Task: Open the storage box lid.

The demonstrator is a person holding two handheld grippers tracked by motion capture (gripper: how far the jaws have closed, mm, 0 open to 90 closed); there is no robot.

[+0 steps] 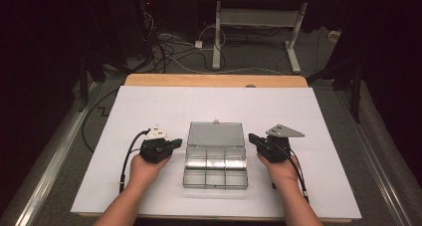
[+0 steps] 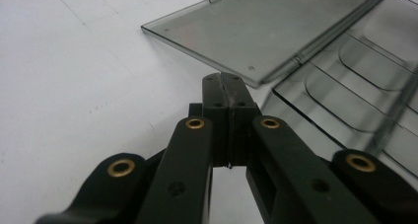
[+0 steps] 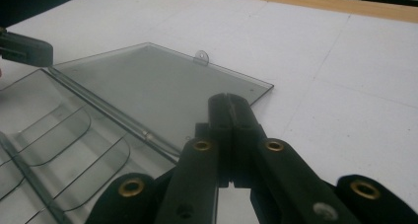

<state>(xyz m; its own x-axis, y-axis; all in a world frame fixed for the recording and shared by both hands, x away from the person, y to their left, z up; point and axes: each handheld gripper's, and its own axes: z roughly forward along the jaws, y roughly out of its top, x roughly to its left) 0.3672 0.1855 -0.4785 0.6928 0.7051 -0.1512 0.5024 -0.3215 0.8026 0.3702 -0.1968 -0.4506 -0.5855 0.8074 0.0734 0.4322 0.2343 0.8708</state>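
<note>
A clear, smoky plastic organiser box (image 1: 216, 166) lies at the centre of the high view on the white sheet (image 1: 149, 106) covering the bench, its flat lid (image 1: 216, 134) folded open away from the person. Shallow round-cornered compartments divide the tray; the gripper views show these curves and a small tab on the lid's edge, which the high view blurs. The left gripper (image 1: 177, 143) sits just left of the box, jaws pressed together on nothing. The right gripper (image 1: 252, 138) flanks it on the right, likewise pinched shut. The tray's near end runs out of both gripper views.
</note>
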